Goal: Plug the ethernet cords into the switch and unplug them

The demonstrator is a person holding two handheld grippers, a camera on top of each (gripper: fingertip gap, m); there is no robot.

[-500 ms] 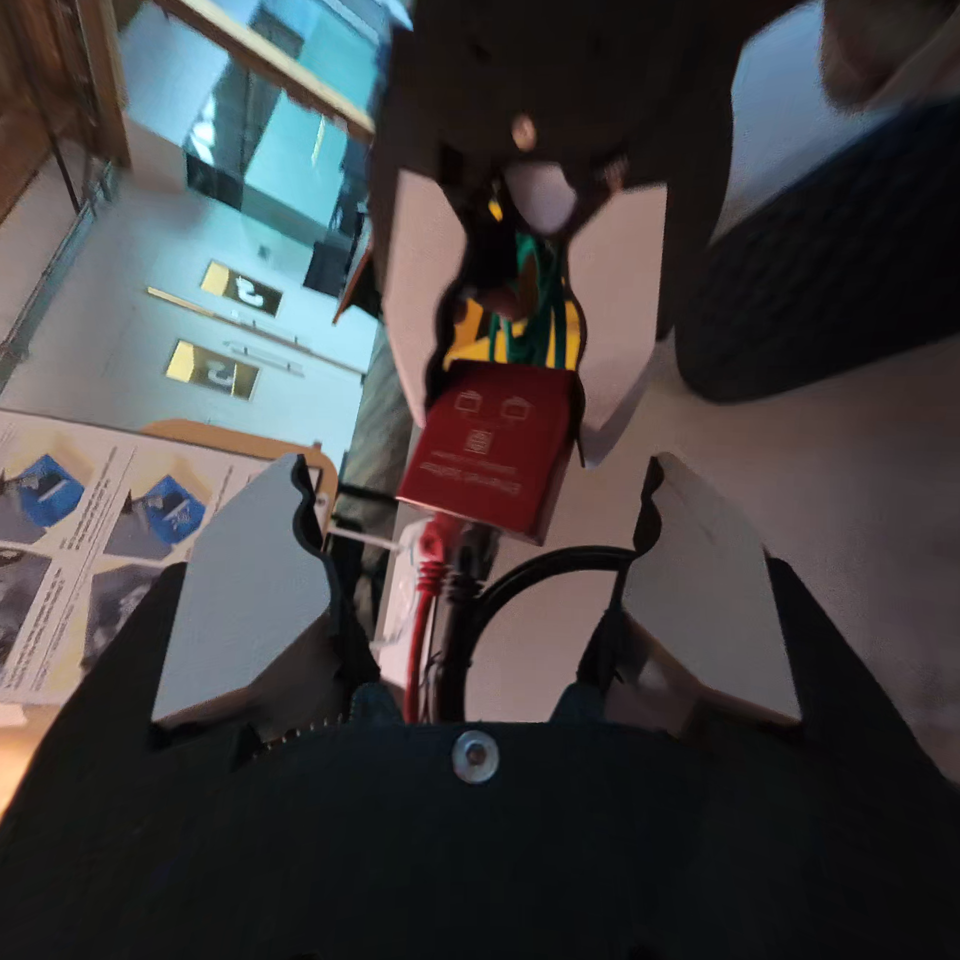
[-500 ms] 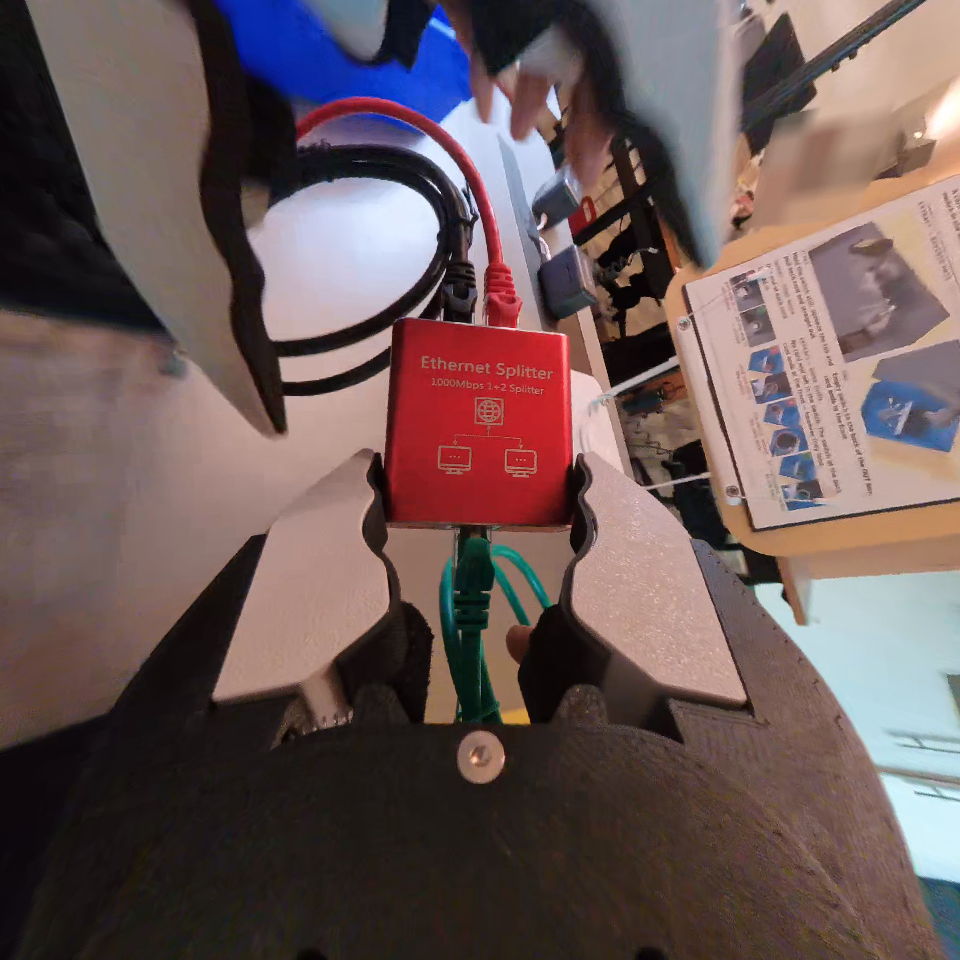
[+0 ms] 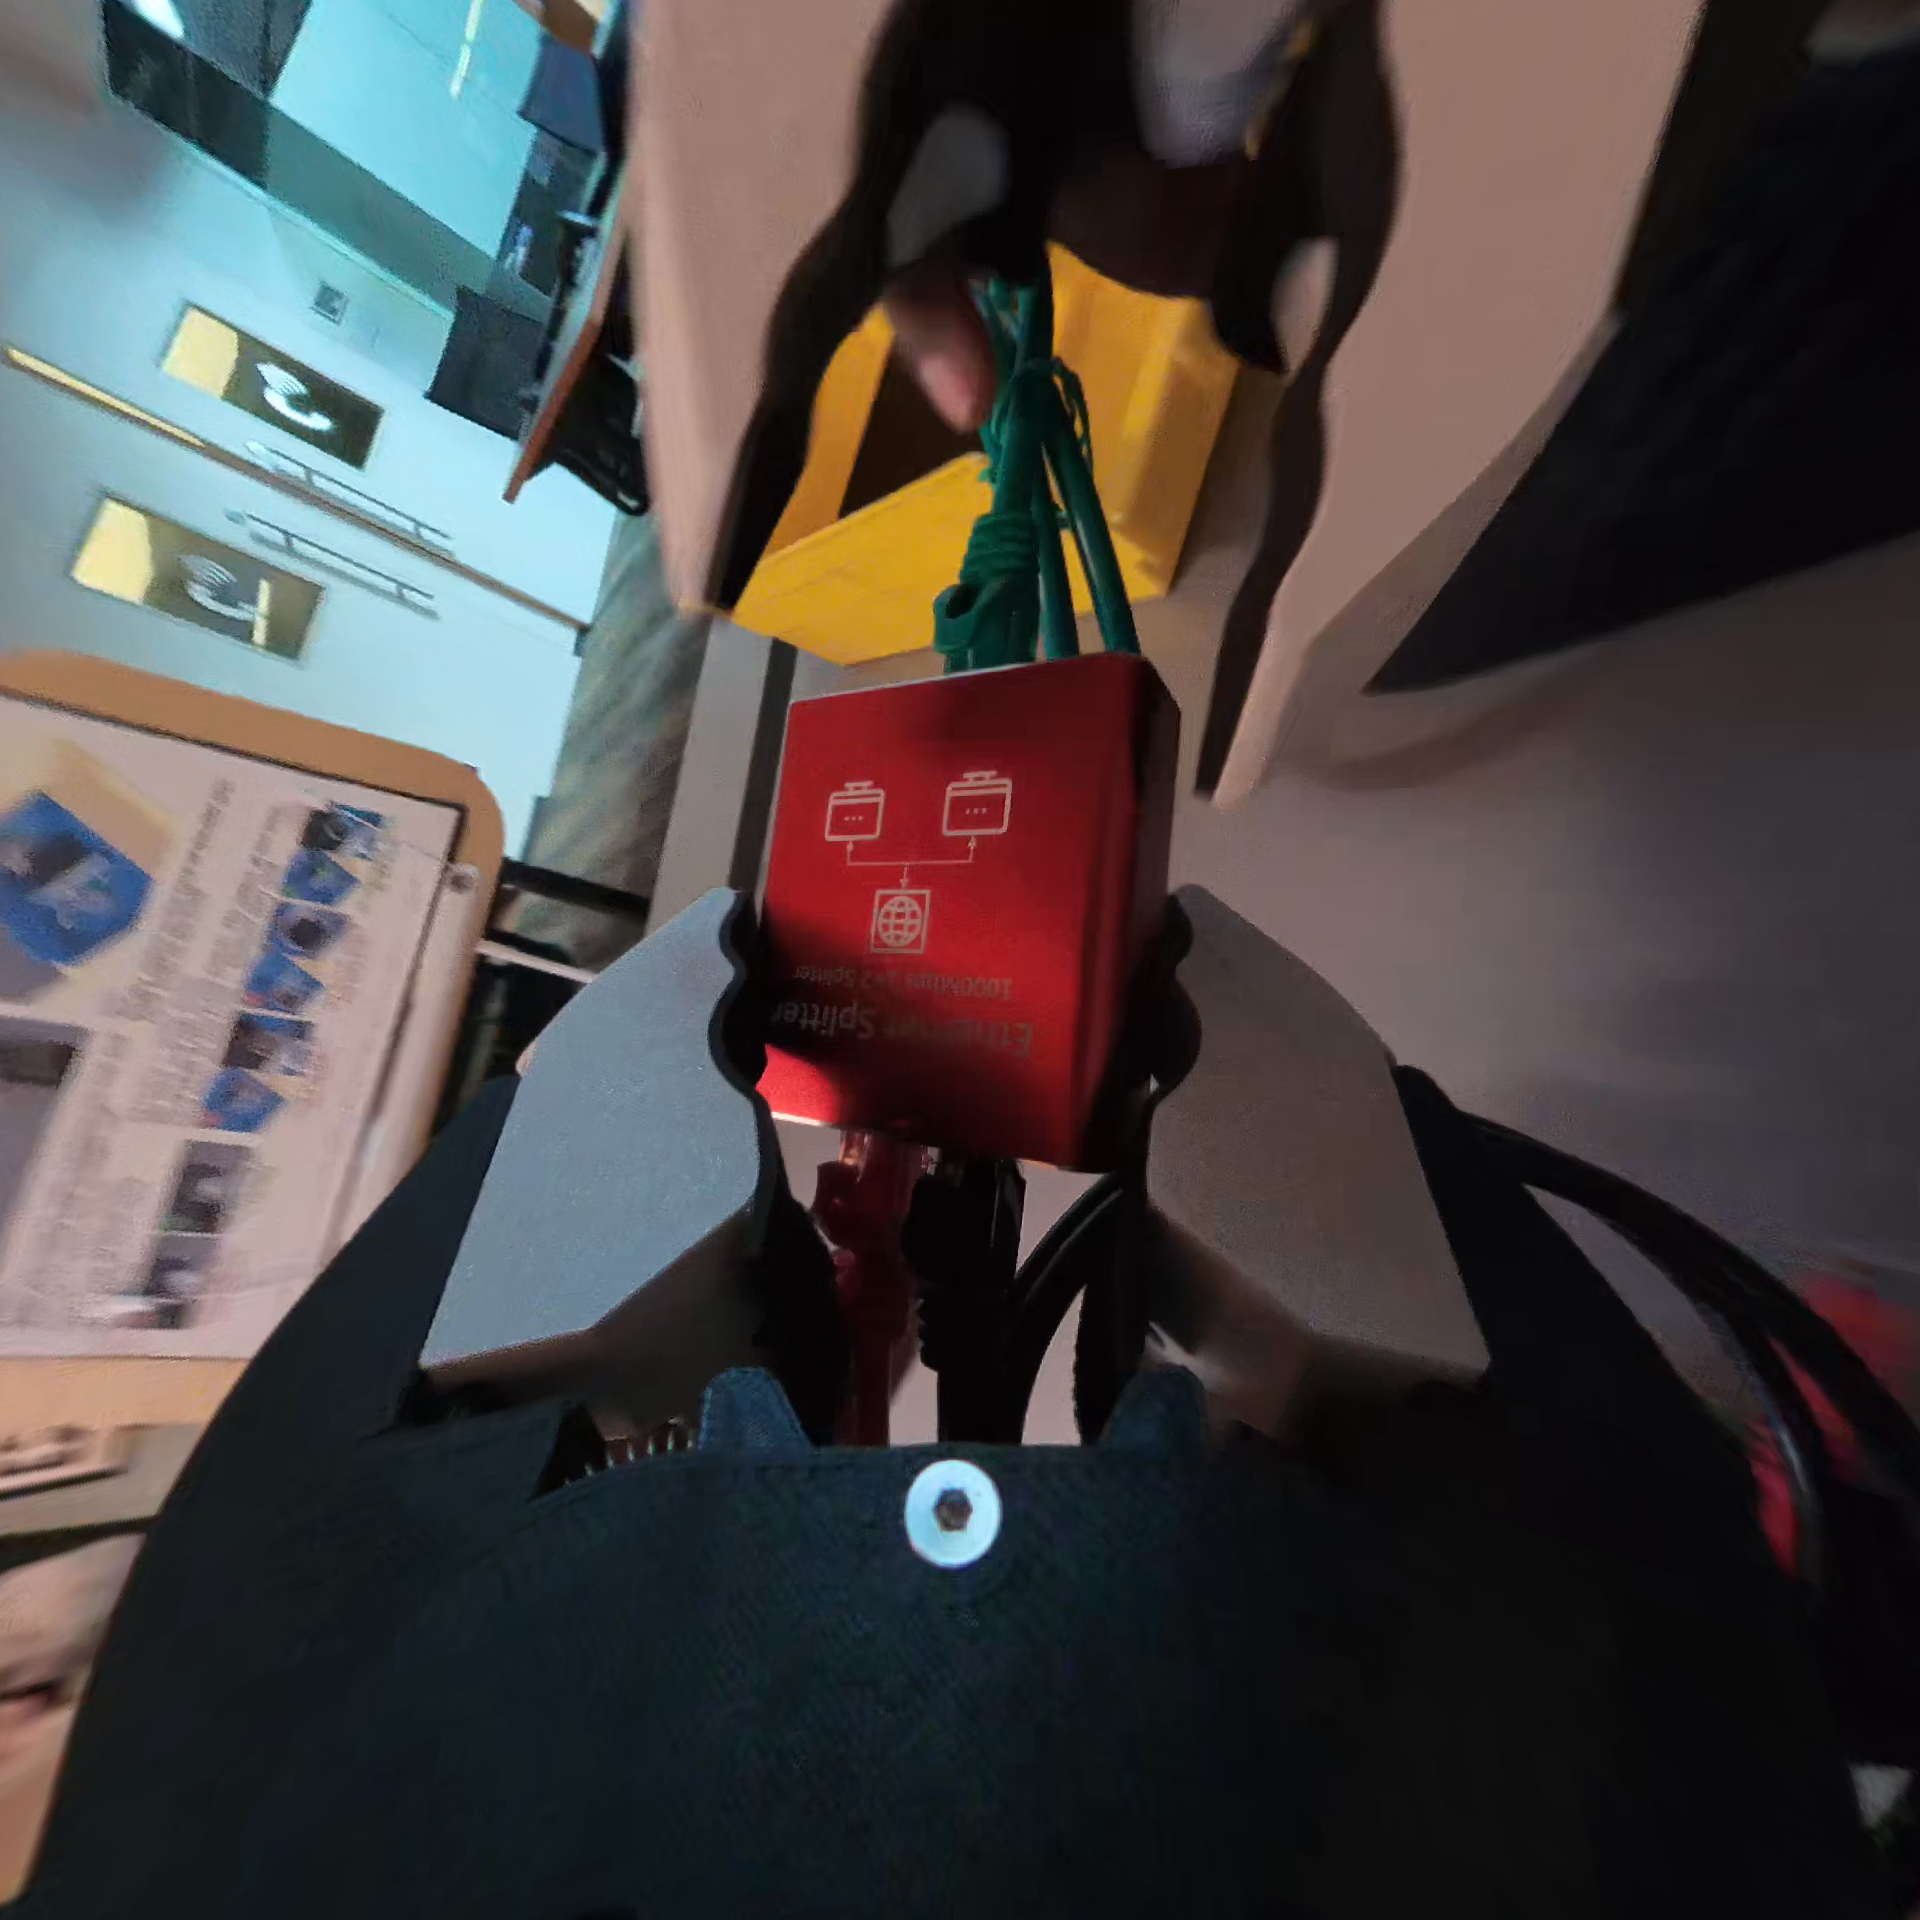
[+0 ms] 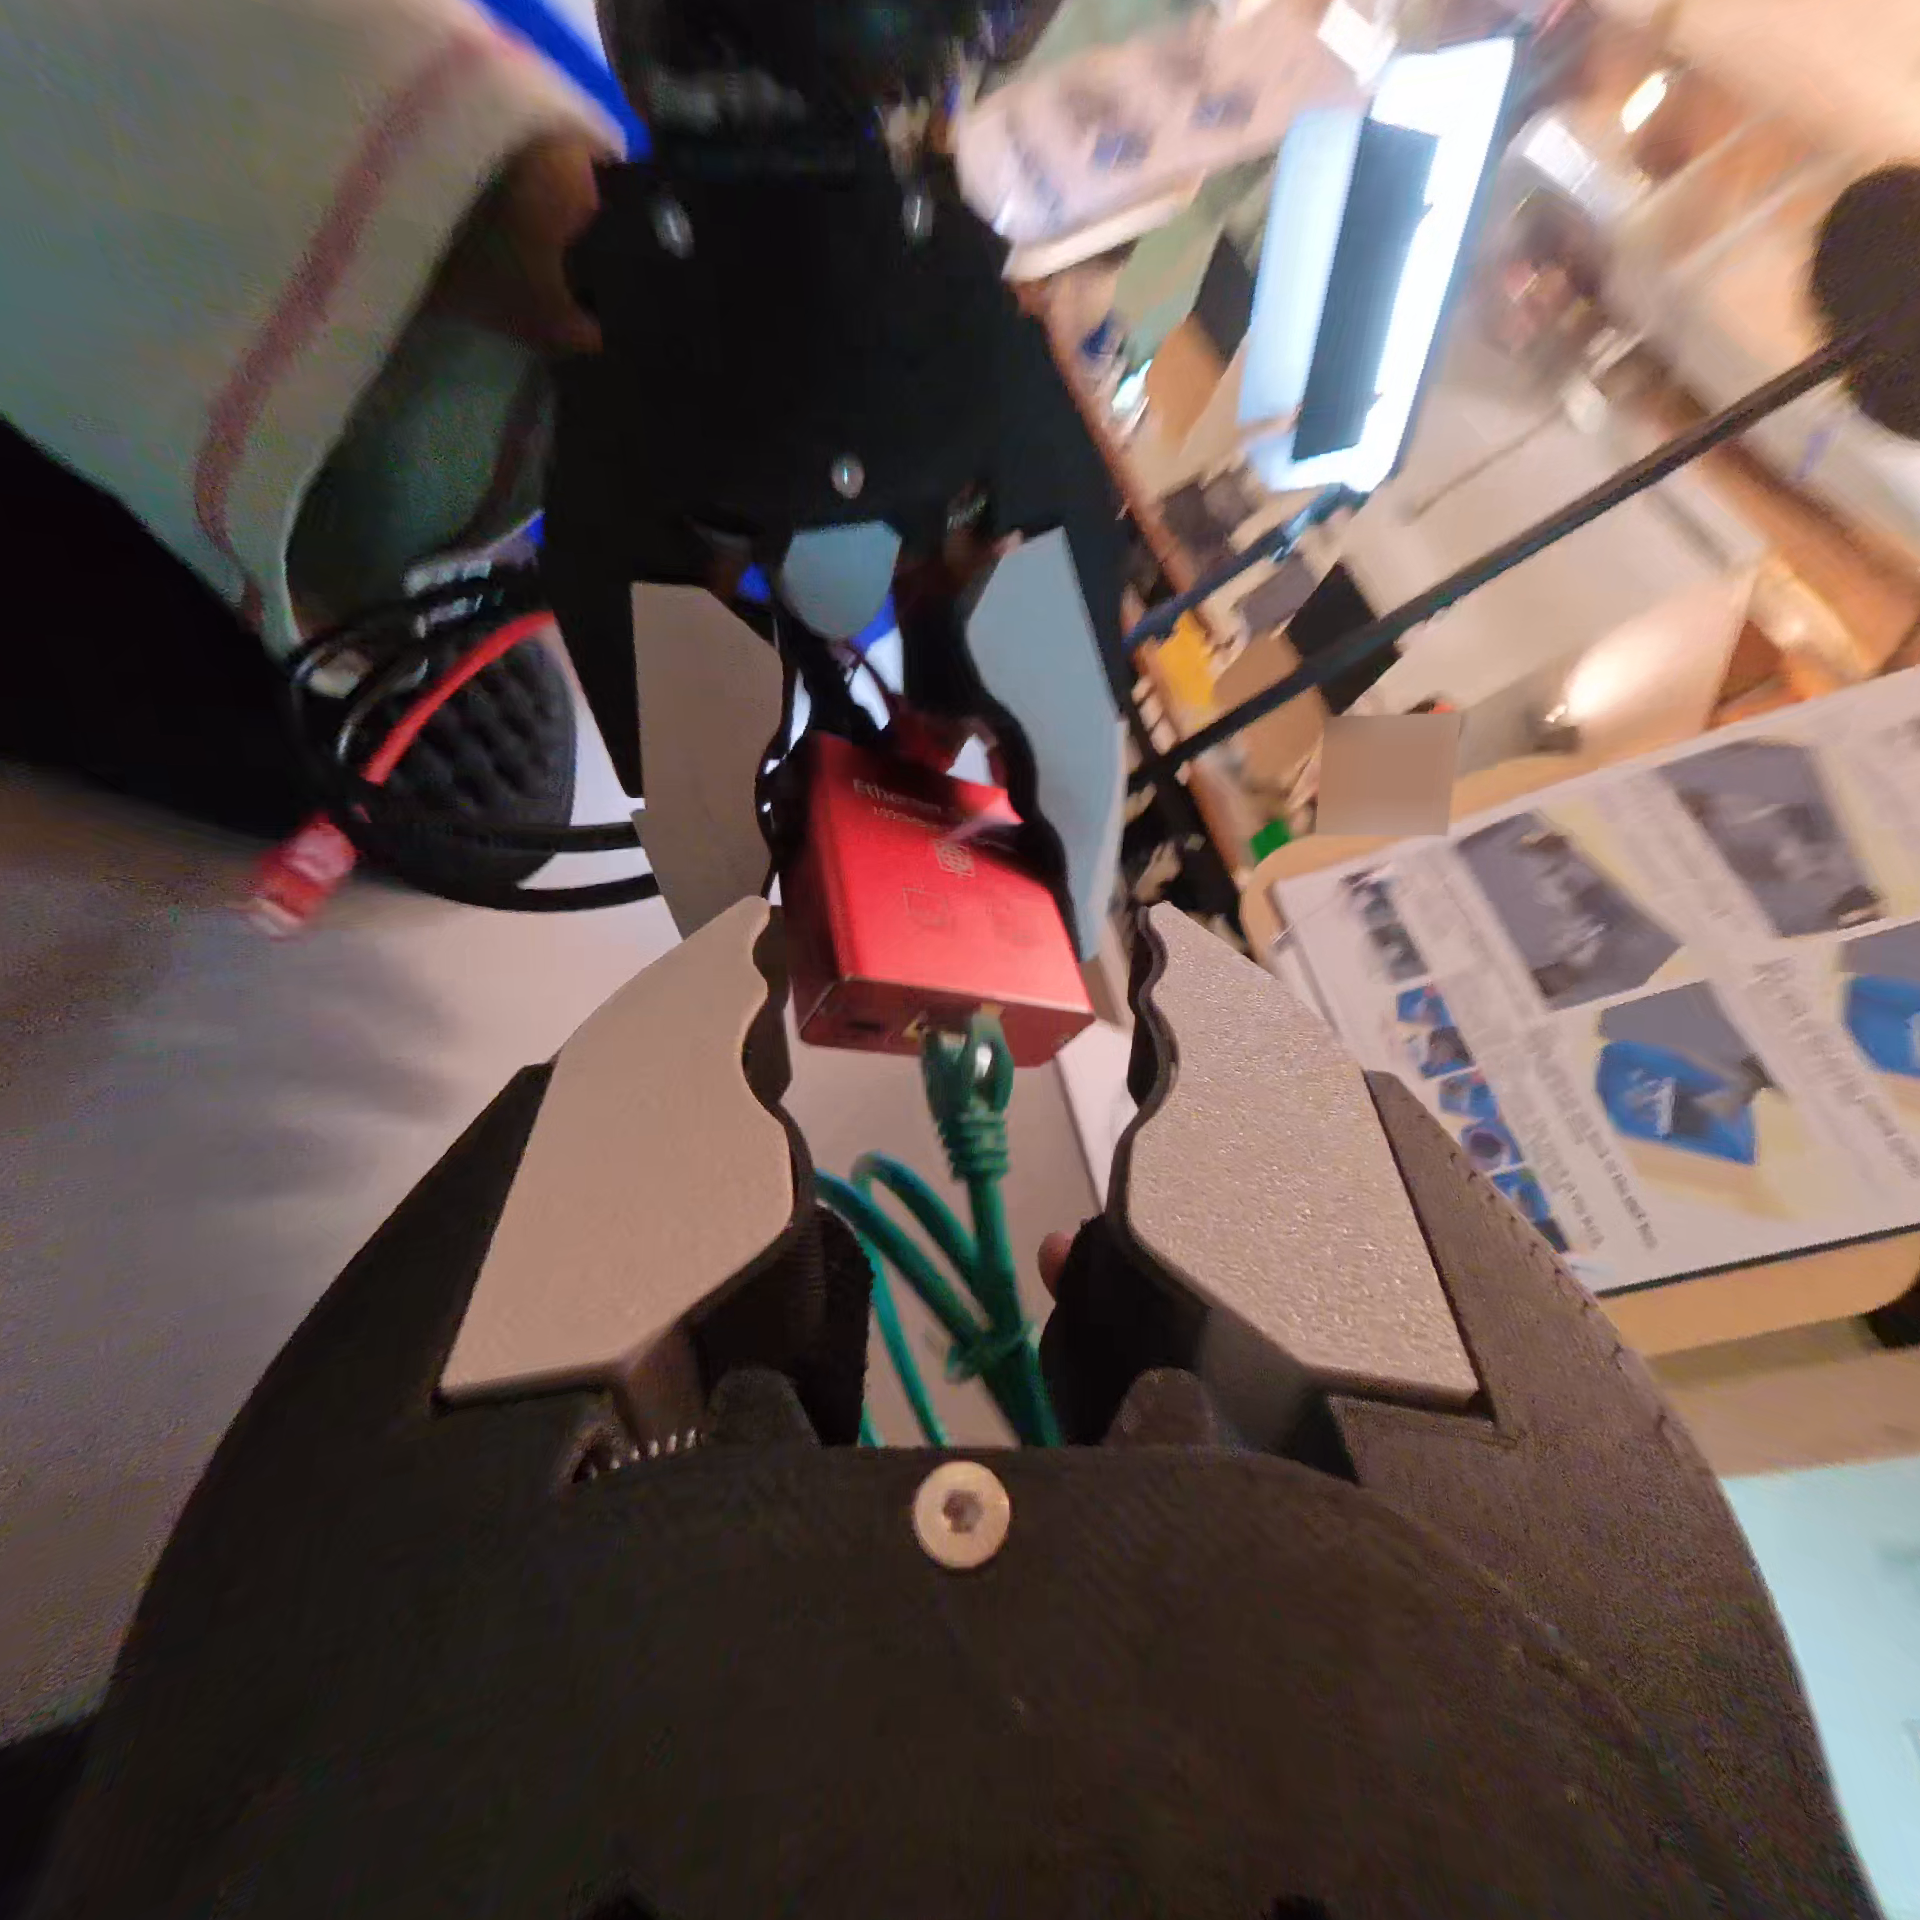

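Observation:
My left gripper (image 3: 956,920) is shut on the near half of the red switch box (image 3: 966,883), one finger on each side. A red cord plug (image 3: 868,1236) and a black cord plug (image 3: 961,1236) sit in its near end. A green cord (image 3: 1023,540) is plugged into its far end. In the right wrist view my right gripper (image 4: 956,925) is open and empty, a little back from the box (image 4: 925,925). The green plug (image 4: 971,1081) runs between its fingers. A loose red plug (image 4: 301,873) lies on the table.
A board with picture sheets (image 4: 1662,1039) stands beside the white table (image 3: 1610,935); it also shows in the left wrist view (image 3: 208,1039). A yellow bin (image 3: 883,582) sits beyond the box. A dark textured pad (image 4: 488,748) and looped black cable (image 4: 582,831) lie at the left.
The switch box has changed hands. My left gripper, open before, has moved in and shut on it. My right gripper, which held it, has opened and drawn back.

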